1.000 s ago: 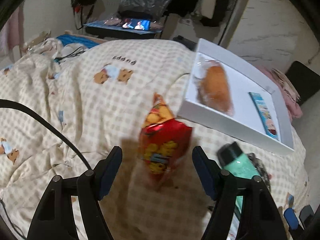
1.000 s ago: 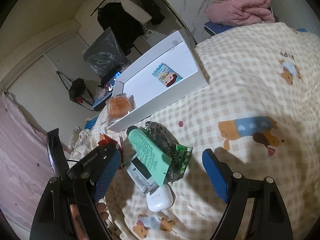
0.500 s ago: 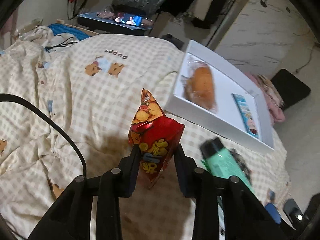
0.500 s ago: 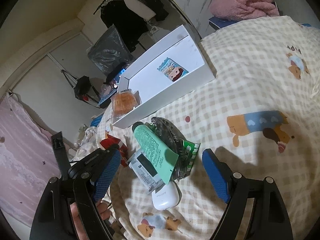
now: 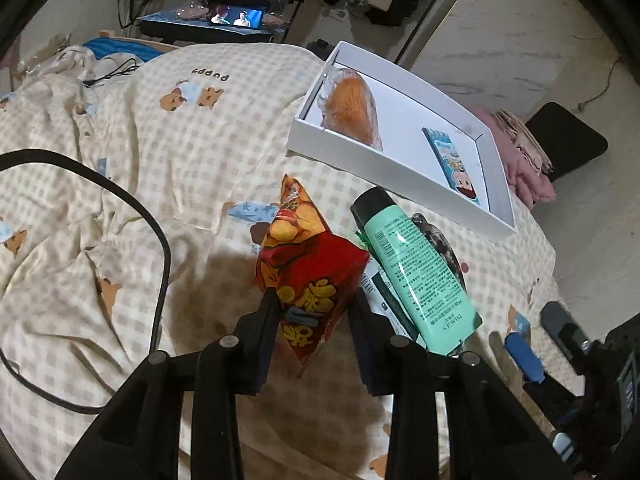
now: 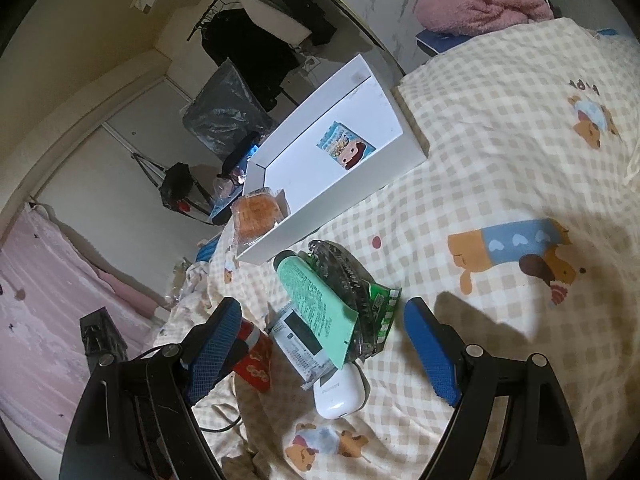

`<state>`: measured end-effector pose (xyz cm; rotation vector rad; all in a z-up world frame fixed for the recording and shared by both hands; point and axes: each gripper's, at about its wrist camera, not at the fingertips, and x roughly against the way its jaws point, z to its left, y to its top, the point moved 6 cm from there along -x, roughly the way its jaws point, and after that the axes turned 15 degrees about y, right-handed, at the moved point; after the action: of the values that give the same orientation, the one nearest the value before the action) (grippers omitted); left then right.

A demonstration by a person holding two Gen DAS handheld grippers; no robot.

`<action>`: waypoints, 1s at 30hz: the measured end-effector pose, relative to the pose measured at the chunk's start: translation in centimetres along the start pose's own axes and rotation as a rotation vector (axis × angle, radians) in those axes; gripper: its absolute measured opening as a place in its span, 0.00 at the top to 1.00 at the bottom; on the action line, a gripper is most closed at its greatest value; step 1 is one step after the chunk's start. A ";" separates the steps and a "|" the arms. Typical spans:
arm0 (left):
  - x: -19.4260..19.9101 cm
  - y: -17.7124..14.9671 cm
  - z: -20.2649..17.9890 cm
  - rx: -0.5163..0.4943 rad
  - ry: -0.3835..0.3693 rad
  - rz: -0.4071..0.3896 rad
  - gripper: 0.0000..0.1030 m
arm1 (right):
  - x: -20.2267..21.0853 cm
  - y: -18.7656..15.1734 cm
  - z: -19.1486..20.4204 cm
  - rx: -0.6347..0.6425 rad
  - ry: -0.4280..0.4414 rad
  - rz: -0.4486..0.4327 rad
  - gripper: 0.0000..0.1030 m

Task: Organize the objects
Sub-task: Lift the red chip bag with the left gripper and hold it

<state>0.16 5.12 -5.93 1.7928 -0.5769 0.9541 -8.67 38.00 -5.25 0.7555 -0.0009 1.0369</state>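
- Your left wrist view looks down along its fingers, close over the bed, toward the white box (image 5: 400, 168).
- Your right wrist view faces the same box (image 6: 332, 184) from the opposite side; both share the green tube (image 5: 416, 272) (image 6: 316, 300).

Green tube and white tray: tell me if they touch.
Apart. In the left wrist view a strip of checked blanket shows between the green tube cap and the white tray wall.

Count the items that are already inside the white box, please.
2: a wrapped orange bun at one end of the white box, and a flat cartoon packet nearer the other end. Nothing else shows inside.
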 end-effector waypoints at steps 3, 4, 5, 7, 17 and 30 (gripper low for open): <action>0.0 0.1 -0.3 -0.001 -0.045 0.009 0.57 | -0.3 -0.3 -0.1 0.007 -0.010 0.018 0.18; 0.0 0.1 -0.4 0.000 -0.065 0.016 0.54 | -0.4 -0.4 0.0 0.010 -0.013 0.020 0.18; 0.0 0.1 -0.5 0.001 -0.084 0.024 0.47 | -0.5 -0.4 0.0 0.014 -0.014 0.018 0.18; 0.1 0.1 -0.5 0.003 -0.082 0.017 0.45 | -0.5 -0.4 0.1 0.021 -0.014 0.014 0.18; 0.8 1.7 3.2 0.216 -0.147 0.013 0.24 | -1.0 -0.7 0.3 0.040 -0.028 0.035 0.18; 1.9 2.8 4.3 0.245 -0.131 -0.072 0.40 | -1.6 -0.9 0.2 0.046 -0.030 0.052 0.18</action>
<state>0.66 0.12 -3.77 2.0924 -0.4897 0.8929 -8.73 36.44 -6.16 0.8158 -0.0223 1.0776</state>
